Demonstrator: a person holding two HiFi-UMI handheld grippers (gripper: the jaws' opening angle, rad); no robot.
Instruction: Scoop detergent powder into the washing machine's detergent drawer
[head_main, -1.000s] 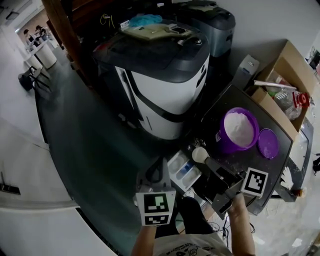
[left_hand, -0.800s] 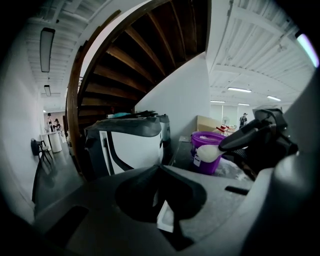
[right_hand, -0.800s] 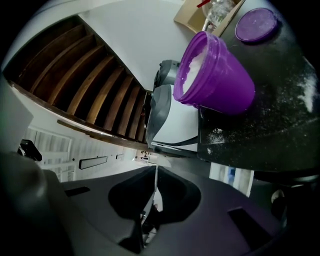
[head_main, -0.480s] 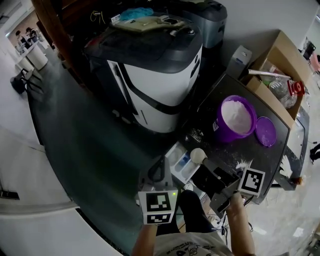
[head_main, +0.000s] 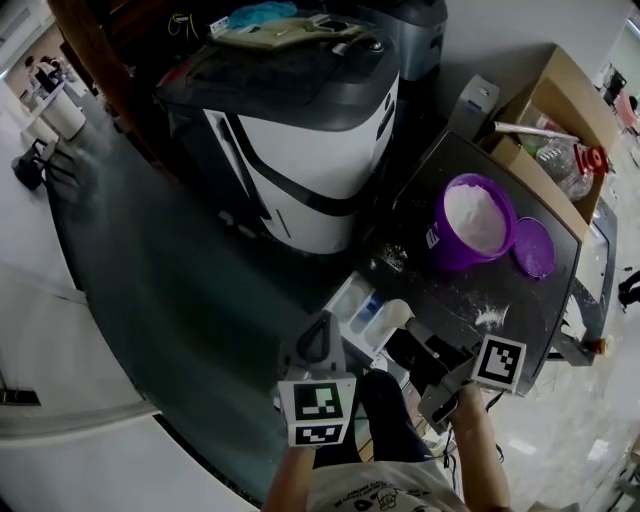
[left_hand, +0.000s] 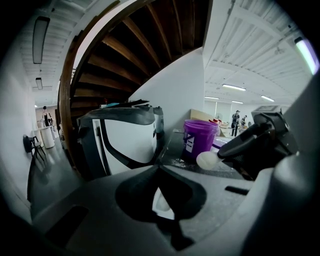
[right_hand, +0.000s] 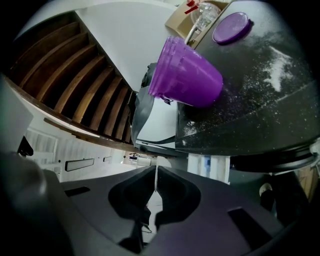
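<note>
While right gripper (head_main: 418, 338) jaws clamp the white plastic scoop (head_main: 397, 318) by its stiff handle, it looks light and tippy; left gripper (head_main: 319, 338) jaws together.

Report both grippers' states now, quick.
Left gripper: closed, nothing gripped.
Right gripper: closed on the handle of the scoop, which is heaped with white powder.
</note>
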